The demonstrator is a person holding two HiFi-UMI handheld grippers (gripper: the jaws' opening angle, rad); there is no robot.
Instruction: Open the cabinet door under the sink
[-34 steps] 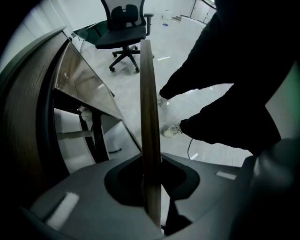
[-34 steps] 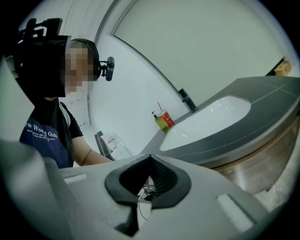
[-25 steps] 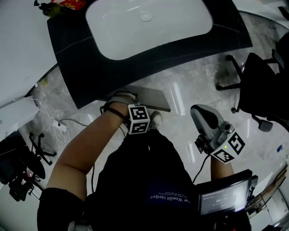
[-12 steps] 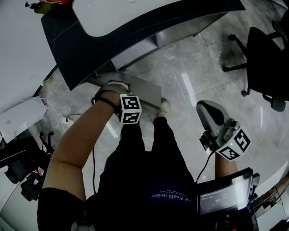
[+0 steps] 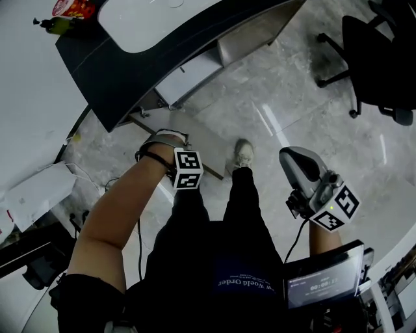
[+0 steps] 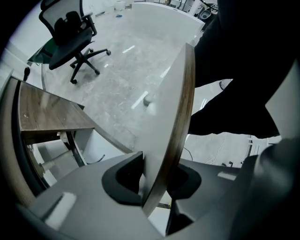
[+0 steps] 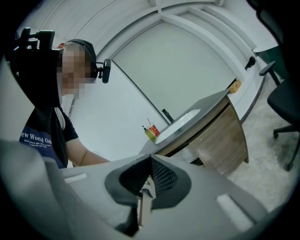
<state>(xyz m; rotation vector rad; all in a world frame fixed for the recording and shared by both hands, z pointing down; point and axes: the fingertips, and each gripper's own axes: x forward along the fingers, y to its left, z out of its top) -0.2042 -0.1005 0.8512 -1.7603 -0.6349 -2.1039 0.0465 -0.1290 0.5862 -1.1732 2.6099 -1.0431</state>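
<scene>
Swung further out than a second ago: cabinet door [image 5: 198,140], now standing well clear of the cabinet opening [image 5: 195,68]. Whole vanity sits higher and further left in the head view, with more grey floor [image 5: 292,104] below it.

- Far left, counter corner: green bottle [image 5: 52,25] and red printed cup [image 5: 73,8], side by side.
- Dark counter [image 5: 110,78] with white sink [image 5: 140,26] set in it; sink only partly in frame, less of it than before.
- Left gripper [image 6: 157,183]: pointing steeply down, clamped on the door's free edge, one pad against each face. Jaws just eased slightly wider, door edge between them.
- Pale shoe [image 5: 243,153]: just right of the door's outer corner.
- Right gripper [image 7: 149,178]: held near level, well apart from the door, jaws closed together on nothing.
- Lit screen [image 5: 323,284]: lower right, below the right gripper.
- Black office chair [image 5: 374,58]: upper right, higher in frame than earlier.
</scene>
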